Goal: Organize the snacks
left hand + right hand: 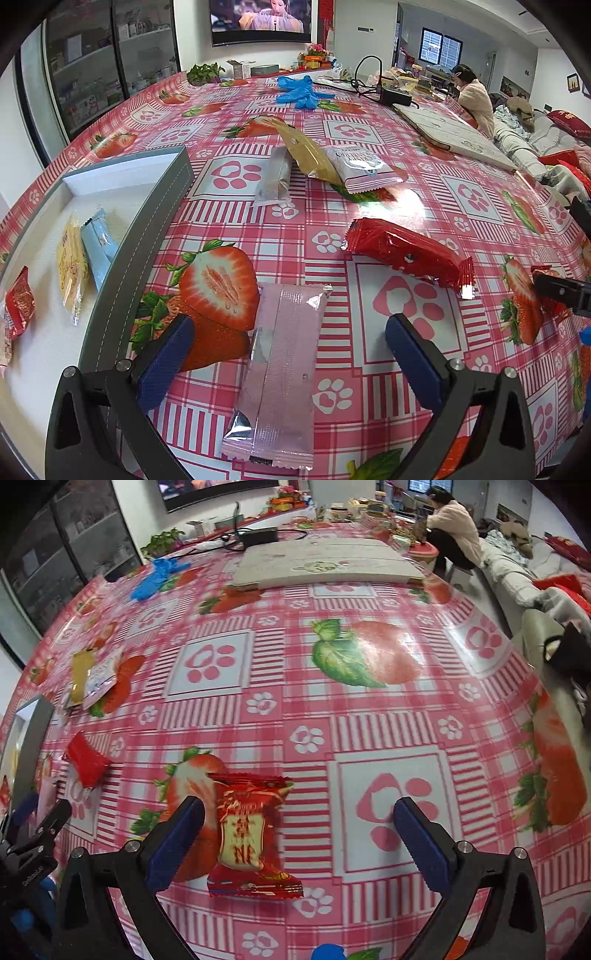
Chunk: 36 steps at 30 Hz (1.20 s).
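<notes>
Hovering my wide-open left gripper (290, 347) over the pink packet (282, 373), its long axis running straight ahead between the jaws. My right gripper (297, 825), also open, has the red packet (251, 830) nearer its left finger.

The right tongs (295, 823) stand wide open above the desk (369, 709). A red snack packet (247, 834) lies between them, close to the finger (173, 845) at nine o'clock.
</notes>
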{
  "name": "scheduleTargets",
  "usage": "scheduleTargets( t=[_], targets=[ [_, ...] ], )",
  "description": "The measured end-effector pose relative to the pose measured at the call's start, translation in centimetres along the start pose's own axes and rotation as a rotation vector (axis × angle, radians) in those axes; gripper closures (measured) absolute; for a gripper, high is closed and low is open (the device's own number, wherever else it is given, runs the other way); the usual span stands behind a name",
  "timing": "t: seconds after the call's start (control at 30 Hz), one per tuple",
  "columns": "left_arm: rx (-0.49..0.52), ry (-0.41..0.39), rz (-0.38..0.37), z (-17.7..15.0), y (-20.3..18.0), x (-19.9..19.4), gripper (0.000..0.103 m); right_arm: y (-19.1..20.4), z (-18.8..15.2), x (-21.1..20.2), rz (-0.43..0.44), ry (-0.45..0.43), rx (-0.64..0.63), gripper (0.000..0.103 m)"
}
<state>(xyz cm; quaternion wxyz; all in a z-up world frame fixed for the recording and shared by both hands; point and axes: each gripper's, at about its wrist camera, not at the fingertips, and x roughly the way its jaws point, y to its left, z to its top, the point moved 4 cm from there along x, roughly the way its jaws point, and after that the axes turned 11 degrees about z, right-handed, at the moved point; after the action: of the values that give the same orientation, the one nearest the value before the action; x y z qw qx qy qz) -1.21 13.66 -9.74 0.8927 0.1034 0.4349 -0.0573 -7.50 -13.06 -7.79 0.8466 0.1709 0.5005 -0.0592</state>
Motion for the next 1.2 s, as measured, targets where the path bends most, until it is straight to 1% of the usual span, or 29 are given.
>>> scheduleTargets(
  t=[0.03,0.13,0.23,0.37,0.4,1.2],
  targets=[
    [0.000,0.000,0.000,0.0,0.0,0.0,0.000,0.4,0.2,0.3,-0.007,0.000,-0.017,0.000],
    [0.000,0.000,0.000,0.0,0.0,0.0,0.000,1.3,0.3,1.0,-0.068,-0.009,-0.072,0.000],
    [0.000,0.000,0.001,0.0,0.0,0.0,0.000,1.3,-0.2,0.8,-0.061,-0.039,-0.077,0.000],
    [-0.001,-0.001,0.001,0.0,0.0,0.0,0.000,1.3,-0.9,0.5,-0.059,-0.121,-0.102,0.000],
    [0.000,-0.001,0.001,0.0,0.0,-0.1,0.000,1.4,-1.0,0.4,-0.057,-0.128,-0.104,0.000],
    [-0.001,-0.002,0.001,0.0,0.0,-0.1,0.000,1.4,-1.0,0.4,-0.056,-0.133,-0.107,0.000]
  ],
)
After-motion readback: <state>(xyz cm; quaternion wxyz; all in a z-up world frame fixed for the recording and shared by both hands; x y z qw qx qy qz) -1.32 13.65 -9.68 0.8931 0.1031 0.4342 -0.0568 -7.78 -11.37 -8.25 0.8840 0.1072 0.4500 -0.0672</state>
